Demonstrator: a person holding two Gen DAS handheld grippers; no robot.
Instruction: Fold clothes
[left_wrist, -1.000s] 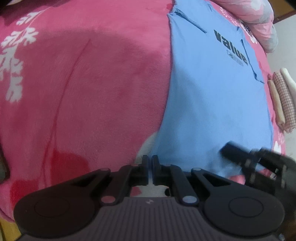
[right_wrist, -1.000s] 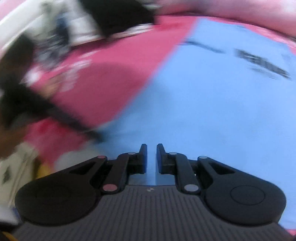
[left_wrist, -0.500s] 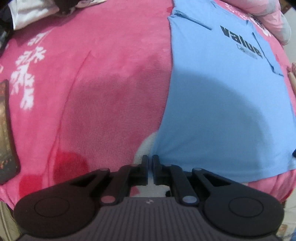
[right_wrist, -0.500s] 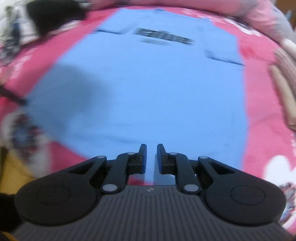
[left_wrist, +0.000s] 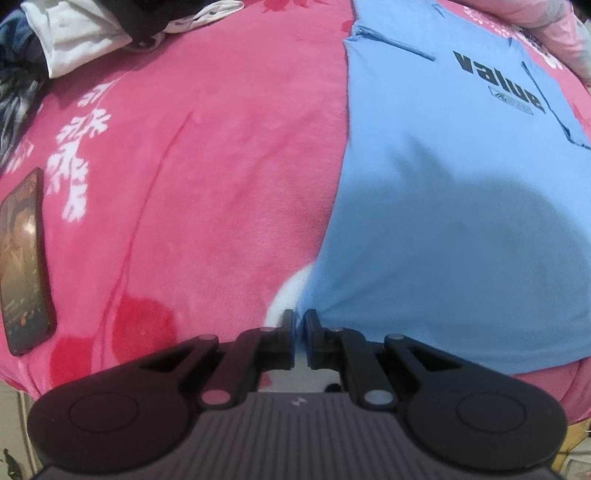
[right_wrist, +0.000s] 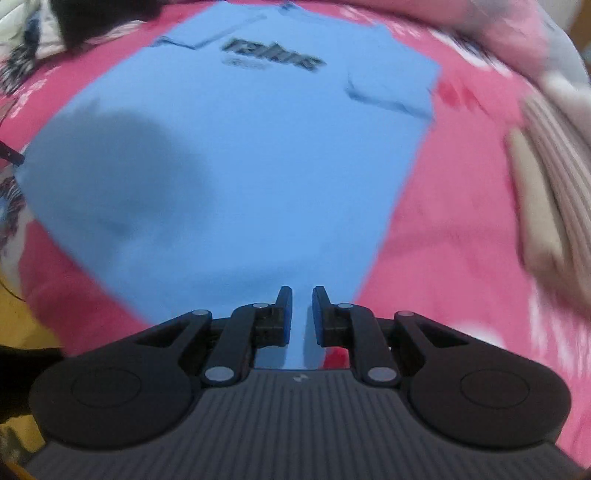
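A blue T-shirt (left_wrist: 461, 221) with black "value" lettering lies flat on a pink blanket (left_wrist: 221, 166), its sleeves folded in. My left gripper (left_wrist: 299, 319) sits at the shirt's near left hem corner, shut on the cloth, which puckers slightly toward the pads. In the right wrist view the blue T-shirt (right_wrist: 258, 166) fills the middle. My right gripper (right_wrist: 298, 295) hovers over the near right hem corner with its jaws almost together. Blue cloth shows through the narrow slit between them, and I see no fabric pinched there.
A phone (left_wrist: 24, 258) lies on the blanket at the left. Crumpled white and dark clothes (left_wrist: 92, 33) are heaped at the far left. Folded beige and checked cloths (right_wrist: 546, 184) lie right of the shirt. A pink pillow (left_wrist: 546, 29) is behind it. The bed's edge runs just below both grippers.
My right gripper has swept rightward along the hem from the shirt's left part to its right corner, leaving the left wrist view. The left gripper stayed at its corner while tilting up, revealing the phone.
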